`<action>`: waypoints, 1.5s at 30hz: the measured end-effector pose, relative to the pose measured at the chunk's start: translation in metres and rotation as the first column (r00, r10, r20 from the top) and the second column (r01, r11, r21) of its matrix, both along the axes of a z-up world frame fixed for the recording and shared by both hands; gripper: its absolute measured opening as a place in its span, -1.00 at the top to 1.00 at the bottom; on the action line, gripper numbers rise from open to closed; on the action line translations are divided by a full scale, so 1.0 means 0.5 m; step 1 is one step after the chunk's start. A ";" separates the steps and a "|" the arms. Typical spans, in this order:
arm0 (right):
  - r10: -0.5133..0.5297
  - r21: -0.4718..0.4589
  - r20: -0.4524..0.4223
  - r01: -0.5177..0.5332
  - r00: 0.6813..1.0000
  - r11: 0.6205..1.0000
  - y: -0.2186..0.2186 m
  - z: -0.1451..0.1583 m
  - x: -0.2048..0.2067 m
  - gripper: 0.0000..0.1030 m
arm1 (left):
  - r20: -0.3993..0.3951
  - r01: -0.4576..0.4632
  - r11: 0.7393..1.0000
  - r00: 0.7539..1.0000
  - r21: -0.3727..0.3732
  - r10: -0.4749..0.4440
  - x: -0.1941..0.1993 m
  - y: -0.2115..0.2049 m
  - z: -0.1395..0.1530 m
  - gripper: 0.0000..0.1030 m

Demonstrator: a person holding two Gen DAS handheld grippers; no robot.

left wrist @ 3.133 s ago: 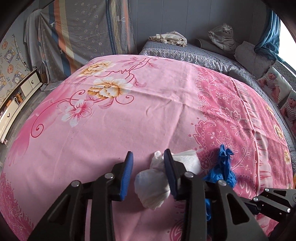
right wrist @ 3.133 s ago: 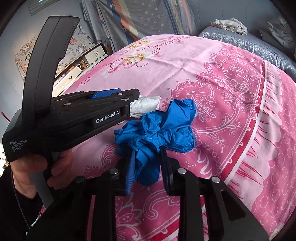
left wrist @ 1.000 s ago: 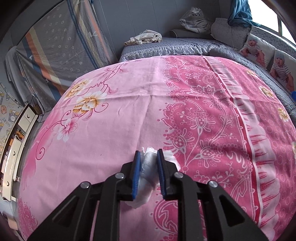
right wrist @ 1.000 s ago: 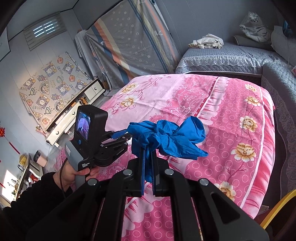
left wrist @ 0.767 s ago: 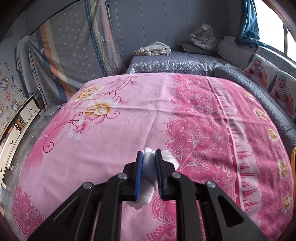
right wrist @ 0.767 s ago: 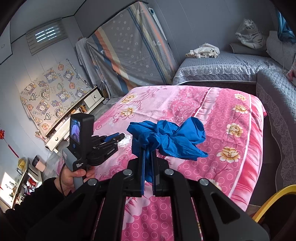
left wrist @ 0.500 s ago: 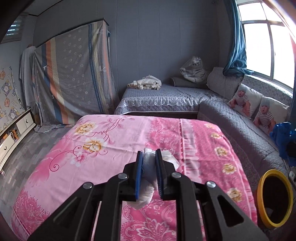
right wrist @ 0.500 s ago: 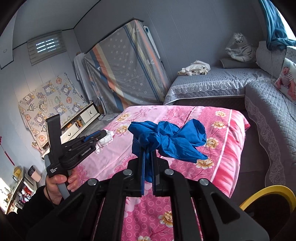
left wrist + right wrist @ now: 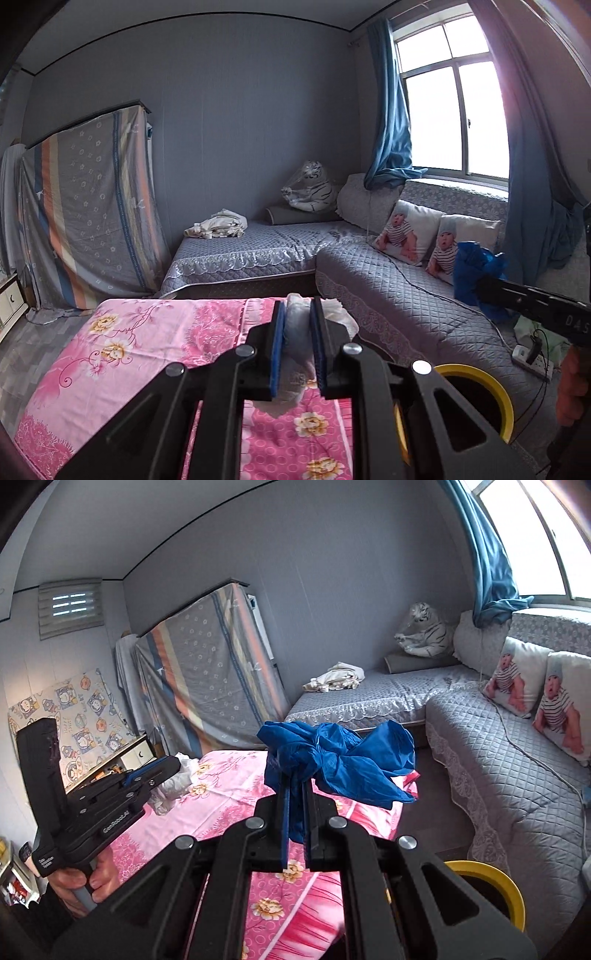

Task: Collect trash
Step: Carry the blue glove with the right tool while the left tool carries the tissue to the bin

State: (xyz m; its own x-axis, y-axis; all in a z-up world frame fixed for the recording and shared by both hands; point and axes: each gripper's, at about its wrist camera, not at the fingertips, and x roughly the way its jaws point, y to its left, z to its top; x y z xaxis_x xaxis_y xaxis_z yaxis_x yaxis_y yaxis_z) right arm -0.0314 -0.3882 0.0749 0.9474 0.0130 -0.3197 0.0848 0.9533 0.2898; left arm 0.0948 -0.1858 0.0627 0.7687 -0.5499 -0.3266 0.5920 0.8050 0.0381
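Crumpled white tissue (image 9: pixel 297 325) is sitting pinched between the blue pads of the left gripper (image 9: pixel 297 345), which is hovering above the pink floral bedspread (image 9: pixel 147 343) with its fingers narrowed onto the wad; some of the paper is bulging out past the tips and some is hanging below the jaws. Blue disposable gloves (image 9: pixel 332 760), bunched into a knot, are being clamped by the right gripper (image 9: pixel 295 812), whose fingers are pressing almost together on the thin material while the loose ends are flaring out above the bed. In the right wrist view the left gripper (image 9: pixel 162 771) is showing at the left edge with the tissue (image 9: pixel 177 779) at its tip and a hand (image 9: pixel 79 880) wrapping its grip. A bin with a yellow rim (image 9: pixel 495 391) is standing on the floor between the bed and the grey quilted sofa (image 9: pixel 424 295), low and to the right of both grippers. In the left wrist view the gloves (image 9: pixel 476 277) are appearing at the right, in front of the baby-print cushions (image 9: pixel 406 236).
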 end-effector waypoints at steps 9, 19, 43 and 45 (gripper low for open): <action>-0.171 0.035 -0.046 0.172 0.984 0.984 -0.107 -0.073 -0.067 0.91 | 0.018 0.143 0.989 0.989 0.035 -0.143 -0.084 -0.107 -0.027 0.74; -0.256 0.102 -0.141 0.271 0.956 0.957 -0.187 -0.186 -0.080 0.91 | -0.005 0.224 0.973 0.975 0.057 -0.224 -0.108 -0.187 -0.072 0.73; -0.296 0.204 -0.364 0.385 0.883 0.900 -0.256 -0.404 -0.063 0.91 | -0.312 0.342 0.925 0.908 0.166 -0.280 -0.027 -0.347 -0.309 0.73; -0.294 0.210 -0.380 0.392 0.877 0.896 -0.262 -0.419 -0.060 0.91 | -0.337 0.347 0.921 0.901 0.179 -0.274 -0.022 -0.360 -0.332 0.73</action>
